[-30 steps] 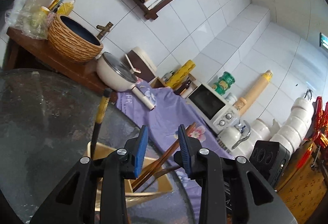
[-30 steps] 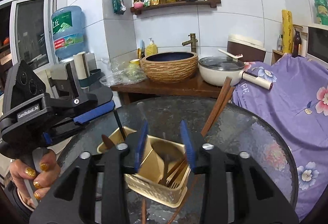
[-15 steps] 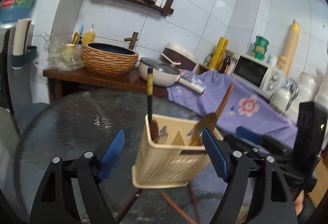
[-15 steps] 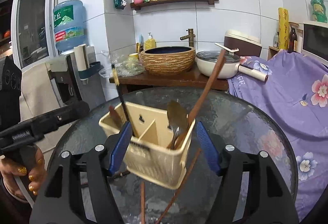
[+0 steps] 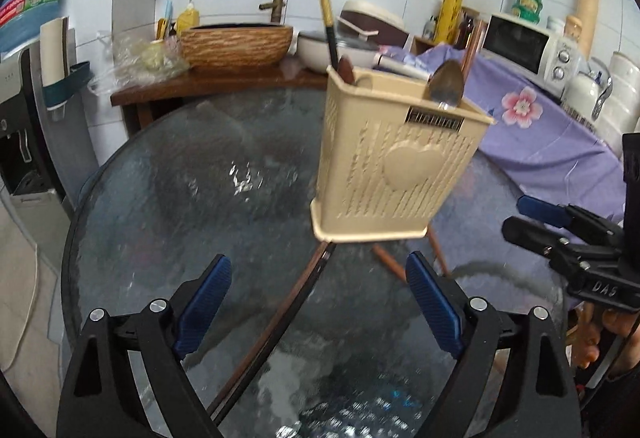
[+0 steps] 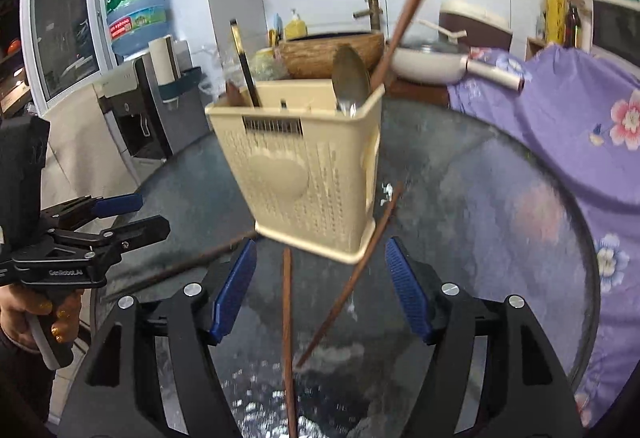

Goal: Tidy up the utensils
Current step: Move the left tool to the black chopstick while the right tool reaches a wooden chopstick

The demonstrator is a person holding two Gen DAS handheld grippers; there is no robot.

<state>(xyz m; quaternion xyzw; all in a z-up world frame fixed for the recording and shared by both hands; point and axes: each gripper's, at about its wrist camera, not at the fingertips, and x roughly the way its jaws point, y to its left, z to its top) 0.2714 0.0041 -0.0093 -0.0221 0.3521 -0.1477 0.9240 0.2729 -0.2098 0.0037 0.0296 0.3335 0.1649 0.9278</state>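
Caddy (image 5: 394,161) standing on glass table (image 5: 192,177), loose chopsticks (image 6: 286,322) lying before it, left gripper (image 5: 318,304) gaping empty after opening, right gripper (image 6: 320,294) standing open, holding nothing.

perforated plastic caddy (image 5: 394,161), textured glass table (image 5: 192,189)

The left gripper (image 6: 120,215), seen at the left edge of the right wrist view, carries the white wording "GenRobot.AI" on its black body. The right gripper (image 5: 540,220), at the right edge of the left wrist view, shows the letters "DAS". The blue water bottle (image 6: 134,5), far beyond the jaws to the left, bears Chinese characters too blurred to read surely.
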